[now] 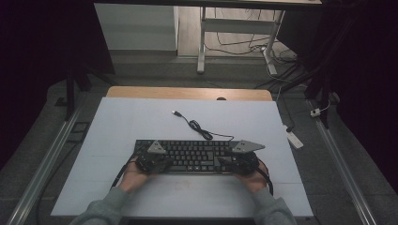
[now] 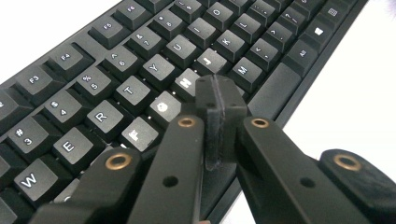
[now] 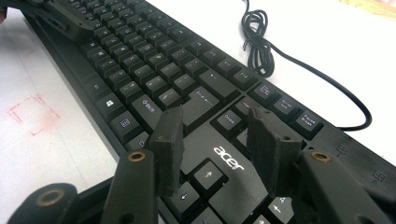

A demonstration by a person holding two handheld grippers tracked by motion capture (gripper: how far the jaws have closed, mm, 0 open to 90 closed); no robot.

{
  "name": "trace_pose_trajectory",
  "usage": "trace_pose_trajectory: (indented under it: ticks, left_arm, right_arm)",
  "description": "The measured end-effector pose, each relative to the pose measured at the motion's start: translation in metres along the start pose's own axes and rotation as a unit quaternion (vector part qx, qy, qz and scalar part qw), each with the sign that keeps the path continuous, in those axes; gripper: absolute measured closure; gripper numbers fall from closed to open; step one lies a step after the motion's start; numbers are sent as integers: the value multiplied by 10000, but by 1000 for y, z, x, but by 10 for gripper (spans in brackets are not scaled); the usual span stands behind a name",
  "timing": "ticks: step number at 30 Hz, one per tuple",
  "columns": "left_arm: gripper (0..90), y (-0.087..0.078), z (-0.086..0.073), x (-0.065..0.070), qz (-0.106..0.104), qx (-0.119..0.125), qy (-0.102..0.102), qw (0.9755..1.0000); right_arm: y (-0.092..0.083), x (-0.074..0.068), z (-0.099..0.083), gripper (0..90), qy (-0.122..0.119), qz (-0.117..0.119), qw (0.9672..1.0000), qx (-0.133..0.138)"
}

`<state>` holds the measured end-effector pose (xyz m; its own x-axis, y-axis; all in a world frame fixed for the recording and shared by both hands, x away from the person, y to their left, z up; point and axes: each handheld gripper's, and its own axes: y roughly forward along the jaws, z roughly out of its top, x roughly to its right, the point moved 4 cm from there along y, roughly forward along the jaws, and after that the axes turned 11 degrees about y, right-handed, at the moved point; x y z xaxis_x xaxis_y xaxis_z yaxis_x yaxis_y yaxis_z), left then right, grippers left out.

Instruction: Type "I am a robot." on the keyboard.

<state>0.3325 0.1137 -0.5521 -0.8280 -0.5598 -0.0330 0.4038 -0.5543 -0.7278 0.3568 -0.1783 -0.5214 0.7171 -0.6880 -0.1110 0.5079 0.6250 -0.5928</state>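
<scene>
A black Acer keyboard (image 1: 195,156) lies across the middle of the white sheet (image 1: 141,122). Its black cable (image 1: 199,129) coils behind it and ends in a loose USB plug (image 1: 176,113). My left gripper (image 1: 165,162) rests over the keyboard's left half. In the left gripper view the keyboard (image 2: 116,84) lies under that gripper (image 2: 219,100), which is shut with nothing in it, its tips just above the letter keys near N. My right gripper (image 1: 224,162) hovers over the right half. It (image 3: 215,126) stands open above the arrow keys and logo of the keyboard (image 3: 154,60), holding nothing.
A faint red square mark (image 3: 32,114) is drawn on the sheet in front of the keyboard. The wooden table edge (image 1: 187,93) runs along the far side. A white power strip (image 1: 294,139) lies on the floor at right. Metal rails flank the table.
</scene>
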Motion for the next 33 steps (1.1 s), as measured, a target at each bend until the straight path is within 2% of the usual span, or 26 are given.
trace_pose_trajectory:
  ticks: [3, 8, 13, 15, 18, 22, 29, 33]
  left_arm:
    - [887, -2, 1, 0, 48, 36, 63, 10000]
    - [864, -18, 6, -4, 109, 457, -49, 9989]
    - [687, -37, 8, -13, 258, 842, -287, 9957]
    - [608, -41, 7, -17, 314, 900, -408, 9946]
    - [519, -46, 4, -23, 400, 926, -570, 9933]
    - [447, -49, 1, -28, 517, 905, -705, 9920]
    - [377, -49, -1, -31, 484, 834, -783, 9923]
    - [333, -49, -1, -31, 499, 786, -721, 9930]
  right_arm:
    - [0, 0, 0, 560, -2, 1, 10000, 3]
    - [-1, 0, 0, 559, 1, -15, 10000, 9]
    - [0, 0, 0, 558, 1, 11, 10000, 14]
    - [0, 0, 0, 557, -11, 18, 10000, 14]
    - [0, 0, 0, 556, -6, 18, 10000, 11]
    - [0, 0, 0, 555, -4, 19, 10000, 12]
    - [0, 0, 0, 555, 0, 25, 10000, 25]
    - [-1, 0, 1, 555, -12, 28, 10000, 48]
